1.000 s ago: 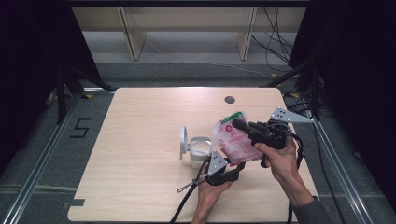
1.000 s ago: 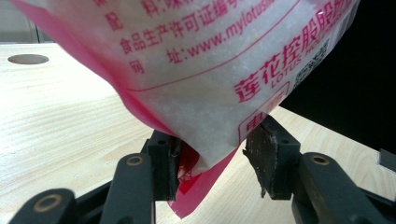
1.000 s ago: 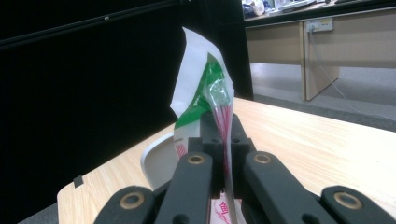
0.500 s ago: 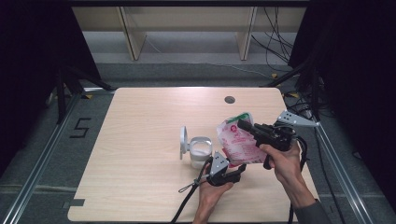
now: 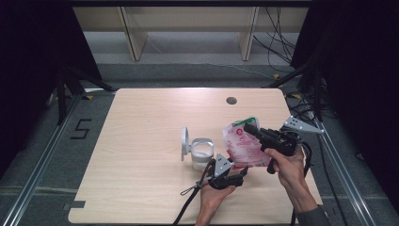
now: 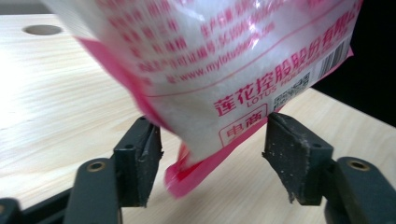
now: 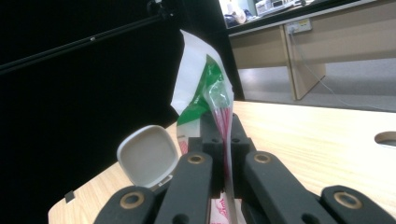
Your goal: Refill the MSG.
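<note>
A pink and white bag [image 5: 242, 146] of white granules, green at its top, hangs tilted above the table. My right gripper [image 5: 249, 128] is shut on its upper edge; in the right gripper view the jaws [image 7: 223, 135] pinch the bag [image 7: 219, 107]. My left gripper [image 5: 241, 174] sits just below it, and its jaws have just been opening. The bag's bottom corner [image 6: 224, 60] hangs between the parted pads [image 6: 289, 158] without being pressed. A small clear container [image 5: 202, 153] of white powder stands left of the bag, its lid [image 5: 185, 142] flipped up.
The wooden table [image 5: 141, 141] has a round cable hole [image 5: 231, 100] near its far edge. Cables trail from both grippers toward the near edge. Shelving and loose cables lie on the floor beyond the table.
The right gripper and the bag have drifted a little right and lower, toward the near edge. The left hand has stayed in place.
</note>
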